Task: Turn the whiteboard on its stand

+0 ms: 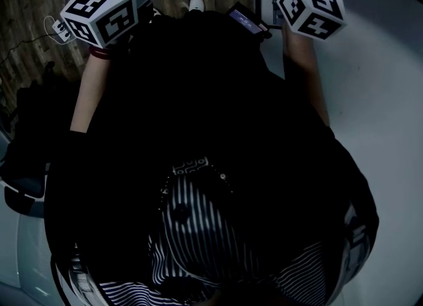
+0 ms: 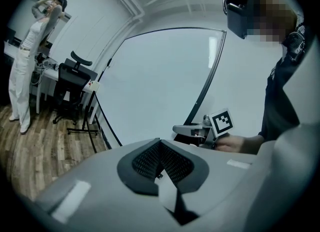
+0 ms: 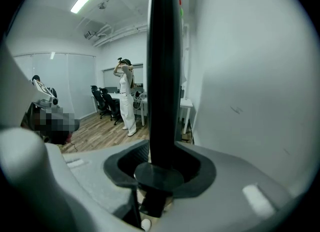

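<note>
The whiteboard (image 2: 160,85) is a large white panel in a thin black frame, and it fills the middle of the left gripper view. My right gripper (image 2: 181,129) reaches to its lower right frame edge, held by a hand. In the right gripper view the black frame bar (image 3: 162,50) runs upright between the dark pads, with a round black knob (image 3: 157,175) low on it. The right gripper (image 3: 160,151) is shut on that bar. The board face (image 3: 250,75) lies to the right. My left gripper (image 2: 160,151) stands short of the board, its pads together with nothing between them.
A person in white (image 2: 22,65) stands far left on the wooden floor near desks and black office chairs (image 2: 70,83). A thin black stand leg (image 2: 82,128) crosses the floor by the board. In the head view, both marker cubes (image 1: 99,14) sit above my dark torso.
</note>
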Tool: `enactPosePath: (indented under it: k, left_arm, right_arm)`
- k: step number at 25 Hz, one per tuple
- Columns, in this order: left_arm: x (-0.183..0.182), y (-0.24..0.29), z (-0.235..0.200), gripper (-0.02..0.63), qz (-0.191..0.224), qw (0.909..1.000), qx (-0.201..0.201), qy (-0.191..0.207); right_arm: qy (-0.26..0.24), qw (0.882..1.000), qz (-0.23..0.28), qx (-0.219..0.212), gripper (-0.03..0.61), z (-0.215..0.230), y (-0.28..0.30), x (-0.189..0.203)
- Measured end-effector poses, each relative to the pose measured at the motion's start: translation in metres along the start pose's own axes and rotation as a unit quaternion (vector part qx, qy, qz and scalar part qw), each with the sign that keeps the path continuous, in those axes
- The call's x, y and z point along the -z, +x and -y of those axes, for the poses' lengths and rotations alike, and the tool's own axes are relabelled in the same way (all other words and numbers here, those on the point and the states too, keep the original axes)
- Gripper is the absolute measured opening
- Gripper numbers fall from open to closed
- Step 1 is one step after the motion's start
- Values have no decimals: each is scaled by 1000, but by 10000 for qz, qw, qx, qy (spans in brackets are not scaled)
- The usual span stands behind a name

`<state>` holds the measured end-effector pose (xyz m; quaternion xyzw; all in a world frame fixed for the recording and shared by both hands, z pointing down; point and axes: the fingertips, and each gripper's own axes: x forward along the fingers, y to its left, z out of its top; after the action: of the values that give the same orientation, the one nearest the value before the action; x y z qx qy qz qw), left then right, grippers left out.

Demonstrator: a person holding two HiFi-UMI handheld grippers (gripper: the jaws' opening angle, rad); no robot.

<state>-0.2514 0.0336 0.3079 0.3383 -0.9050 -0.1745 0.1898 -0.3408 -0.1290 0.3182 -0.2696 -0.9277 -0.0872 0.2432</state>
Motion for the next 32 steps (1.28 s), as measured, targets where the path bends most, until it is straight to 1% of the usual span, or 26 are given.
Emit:
enactPosePath:
  k: [3, 5, 8, 10, 13, 17, 20, 24, 27, 32]
  left_arm:
    - [0, 4, -2, -2, 15, 10000, 11, 2]
    - [4, 5, -2, -2, -9, 10000, 1, -3]
    - [9, 6, 1, -2, -6, 10000, -57, 17]
    - [6, -1, -1, -2, 40, 9999, -115, 37]
    - [-4, -19, -8, -2, 131, 9996, -254, 34]
    - [3, -15, -2, -2, 229, 9988, -430, -15]
    - [11, -14, -8, -2, 249, 9985, -477, -45]
    - [5, -19, -13, -2, 244, 9989, -405, -63]
    - [8, -14, -14, -2, 170, 9993, -342, -30]
    - [7, -26, -13, -2, 167, 9992, -363, -30]
  right_arm:
    - [13, 10000, -50, -35, 146, -3, 10, -1]
    - [47, 9999, 9, -145, 147, -13, 20, -7]
    - [285, 9989, 187, -307, 158, -29, 38, -19]
    - [377, 9985, 221, -338, 164, -41, 51, -27]
    - [373, 9983, 245, -371, 172, -55, 62, -42]
    - [403, 9981, 261, -391, 176, -33, 60, -34]
    - [414, 9980, 255, -396, 178, -21, 64, -28]
    - [394, 9983, 233, -364, 179, -13, 66, -28]
    - [376, 9985, 209, -333, 175, -10, 66, -29]
    - [355, 9988, 164, -285, 167, -3, 68, -31]
